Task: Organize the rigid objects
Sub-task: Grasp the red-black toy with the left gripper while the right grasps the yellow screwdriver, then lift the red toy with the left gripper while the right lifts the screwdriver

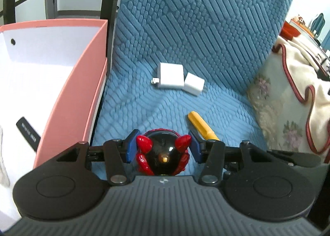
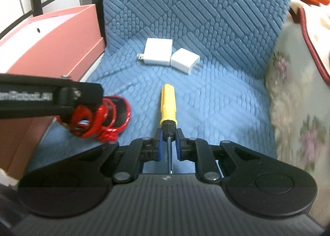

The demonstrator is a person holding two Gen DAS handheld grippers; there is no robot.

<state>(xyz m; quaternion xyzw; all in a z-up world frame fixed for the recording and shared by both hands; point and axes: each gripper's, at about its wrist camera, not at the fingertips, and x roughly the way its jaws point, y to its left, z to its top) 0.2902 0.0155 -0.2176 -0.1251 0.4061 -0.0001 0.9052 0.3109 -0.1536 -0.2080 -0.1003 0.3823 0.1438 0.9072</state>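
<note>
Screwdriver (image 2: 168, 110), yellow-handled, sits clamped in the right gripper (image 2: 169, 145); the left gripper (image 1: 163, 149) is clamped on a red-and-black toy (image 1: 163, 153) beside the pink box (image 1: 90, 83).

Bright, even daylight, strongest at upper right. Soft shadows under white plastic chargers (image 1: 177, 80) on blue textured cushion (image 1: 206, 29). Small glare spot on glossy black-and-red toy (image 1: 163, 153). Fisheye bending at edges; blurred floral fabric (image 2: 299, 112).
</note>
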